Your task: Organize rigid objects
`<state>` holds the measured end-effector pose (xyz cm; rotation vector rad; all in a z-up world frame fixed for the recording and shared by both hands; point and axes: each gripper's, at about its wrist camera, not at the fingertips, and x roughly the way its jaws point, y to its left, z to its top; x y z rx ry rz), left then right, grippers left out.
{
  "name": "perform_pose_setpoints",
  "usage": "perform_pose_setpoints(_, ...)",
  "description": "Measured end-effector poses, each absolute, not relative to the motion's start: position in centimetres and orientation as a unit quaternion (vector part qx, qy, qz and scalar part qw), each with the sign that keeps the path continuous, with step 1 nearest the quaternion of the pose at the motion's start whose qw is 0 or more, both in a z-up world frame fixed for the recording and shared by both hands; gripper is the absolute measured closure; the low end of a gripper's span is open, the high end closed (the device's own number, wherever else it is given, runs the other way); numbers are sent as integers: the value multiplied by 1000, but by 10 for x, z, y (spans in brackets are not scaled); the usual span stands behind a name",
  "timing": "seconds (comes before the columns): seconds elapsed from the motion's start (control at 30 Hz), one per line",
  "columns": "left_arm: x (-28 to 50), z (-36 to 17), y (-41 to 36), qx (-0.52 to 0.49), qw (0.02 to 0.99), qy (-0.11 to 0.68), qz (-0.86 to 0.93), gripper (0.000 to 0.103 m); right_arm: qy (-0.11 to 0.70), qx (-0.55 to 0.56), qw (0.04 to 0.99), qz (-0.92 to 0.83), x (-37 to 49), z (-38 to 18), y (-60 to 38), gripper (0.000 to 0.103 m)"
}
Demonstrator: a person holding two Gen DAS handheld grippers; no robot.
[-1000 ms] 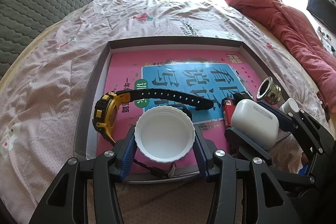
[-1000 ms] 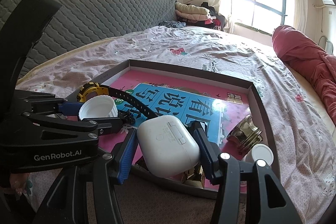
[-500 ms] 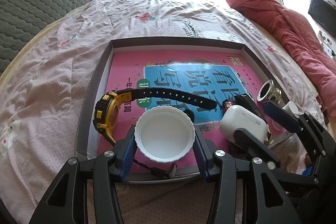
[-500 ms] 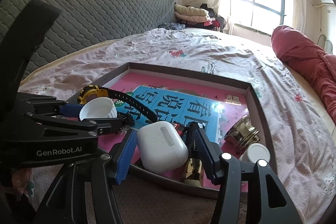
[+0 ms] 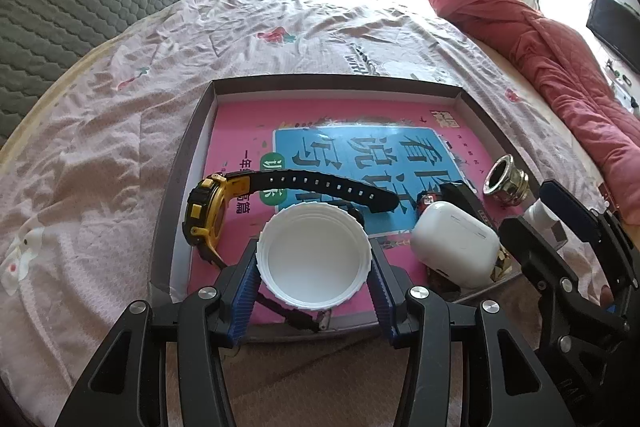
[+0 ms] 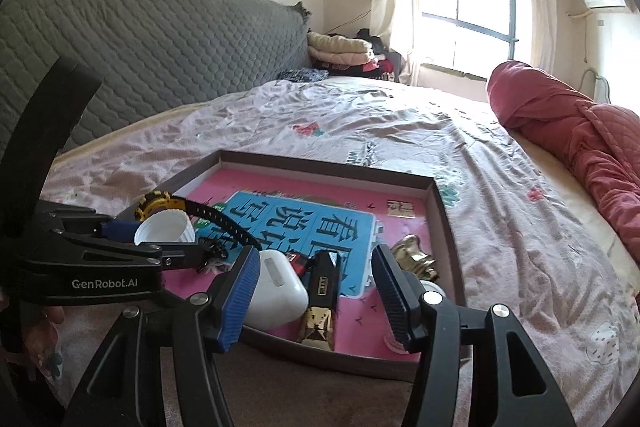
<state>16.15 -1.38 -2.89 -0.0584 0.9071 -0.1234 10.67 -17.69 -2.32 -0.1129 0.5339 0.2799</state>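
Observation:
My left gripper [image 5: 314, 281] is shut on a white ribbed cap [image 5: 314, 259], held open side up over the near edge of the shallow brown tray [image 5: 336, 83]. A yellow and black watch [image 5: 208, 215] lies in the tray just left of the cap. The white earbud case [image 6: 276, 291] rests in the tray's near right corner, partly on a black and gold lighter [image 6: 324, 287]. My right gripper [image 6: 316, 291] hangs above them with its jaws opening; the case sits by the left pad and the right pad is well clear of it.
A brass metal fitting [image 5: 506, 181] stands at the tray's right wall, with a small white bottle [image 5: 540, 215] just outside it. A pink book [image 5: 360, 155] lines the tray. A rolled red quilt [image 5: 540, 39] lies along the bed's right side, and a grey headboard [image 6: 140, 59] rises on the left.
My right gripper has let go of the earbud case, which now lies in the tray. The gripper has widened and drawn back. The left gripper and its cap have not moved.

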Motion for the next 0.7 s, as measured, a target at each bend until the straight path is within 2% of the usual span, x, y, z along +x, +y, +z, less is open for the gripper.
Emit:
perform_pose_setpoints(0.07, 157, -25, -15, -27, 898, 435, -58, 51, 261, -47, 955, 133, 102, -20, -180, 45)
perform_pose_setpoints(0.2, 149, -17, -18, -18, 901, 429, -57, 43, 268, -28, 955, 123, 93, -18, -186, 44)
perform_pose_setpoints(0.57, 109, 5, -19, -1, 910, 410, -58, 41, 296, 28, 951, 86, 64, -13, -200, 44)
perform_pose_setpoints(0.7, 94, 11, -19, 3, 913, 405, -55, 33, 302, 32, 950, 70, 52, -10, -201, 44)
